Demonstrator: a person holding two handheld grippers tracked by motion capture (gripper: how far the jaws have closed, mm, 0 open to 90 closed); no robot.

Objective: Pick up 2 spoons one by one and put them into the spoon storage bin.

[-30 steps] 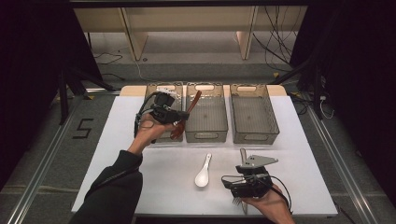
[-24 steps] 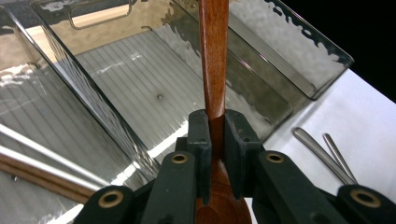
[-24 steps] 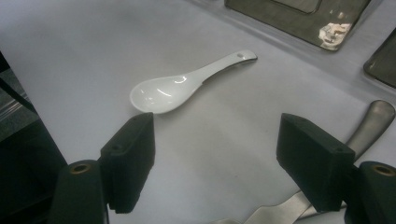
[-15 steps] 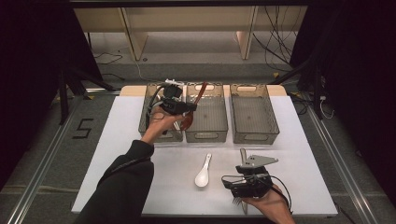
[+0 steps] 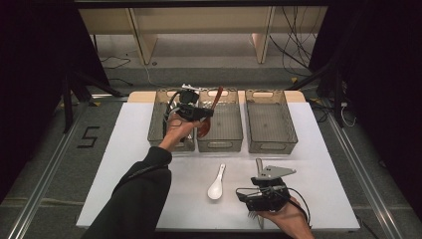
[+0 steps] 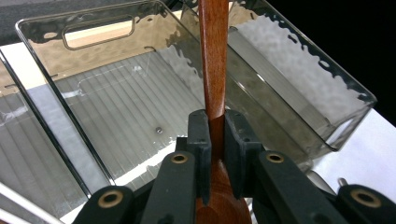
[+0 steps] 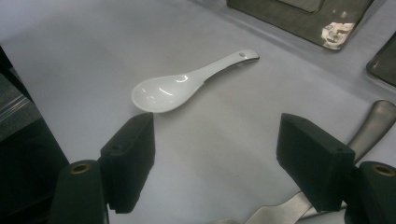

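Left claw (image 6: 216, 140) clamped on wooden spoon (image 6: 214, 60), held above middle bin (image 5: 219, 119), handle rising steeply. Right claw (image 7: 229, 158) apart, empty, resting low near white spoon (image 7: 180, 88) on table (image 5: 124, 164), well short of middle bin. Risk: long handle likely to catch middle bin's rim or tip out on release; narrow grip near bowl could let spoon swivel.

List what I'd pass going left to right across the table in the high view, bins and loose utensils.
Left bin → middle bin, with the brown wooden spoon held over it → white spoon → right bin.
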